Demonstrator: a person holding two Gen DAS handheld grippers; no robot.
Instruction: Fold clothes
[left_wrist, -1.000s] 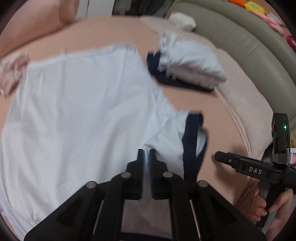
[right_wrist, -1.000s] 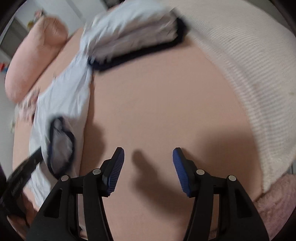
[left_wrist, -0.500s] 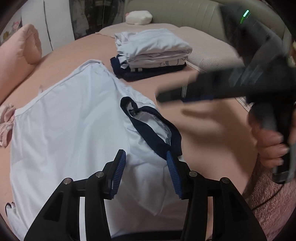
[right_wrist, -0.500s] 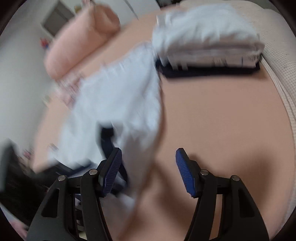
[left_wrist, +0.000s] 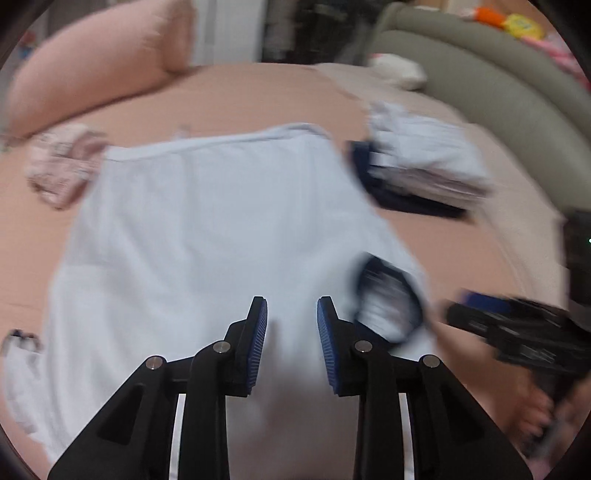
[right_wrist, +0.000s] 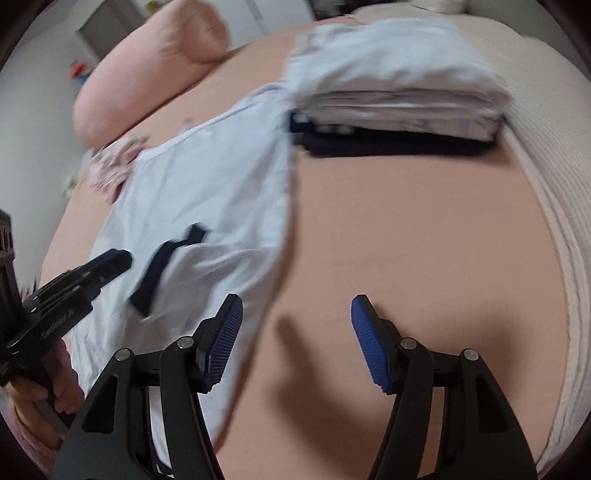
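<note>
Sleeve dropped since second ago; left gripper empty, jaws closing above pale blue shirt. Right gripper spread wide over bare sheet. Pinch shirt edge squarely before folding.

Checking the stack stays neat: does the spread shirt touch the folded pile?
Cannot tell. In both wrist views the shirt edge meets the pile, but blur hides any gap.

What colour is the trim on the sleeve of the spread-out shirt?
Dark navy, on the sleeve cuff of the pale blue shirt; clearest in the right wrist view.
</note>
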